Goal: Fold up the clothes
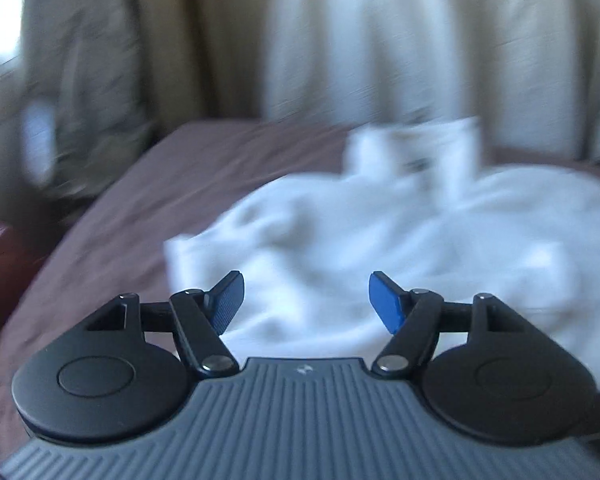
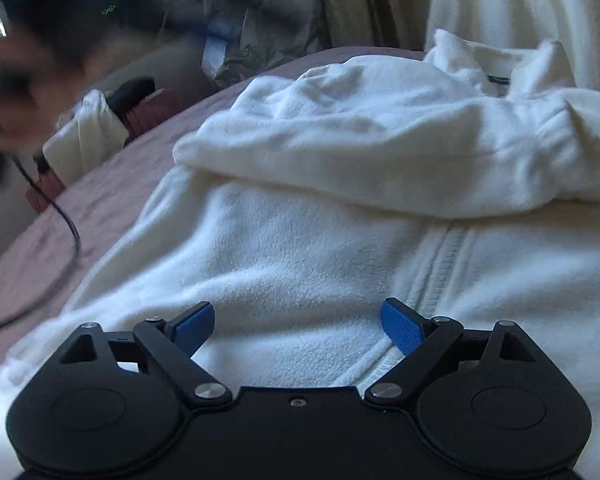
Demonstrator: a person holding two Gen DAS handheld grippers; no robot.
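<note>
Both grippers hung over the white fleece jacket [image 2: 300, 240], the left gripper [image 1: 306, 300] and the right gripper [image 2: 298, 326] spread wide, nothing between their pads. It lay on a mauve-covered bed [image 1: 148, 184], collar [image 2: 500, 64] toward pale curtains [image 1: 380, 40], zipper [image 2: 440, 264] running lengthwise. Bare cover lay left.

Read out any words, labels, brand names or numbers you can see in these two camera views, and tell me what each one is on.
None can be read.
Dark neck label inside the collar of the white fleece jacket: too small to read.
Small pale emblem on the grey body of the left gripper: a mark, not letters.
Bright patch in the dark clutter beyond the bed: blurred, no text legible.
</note>
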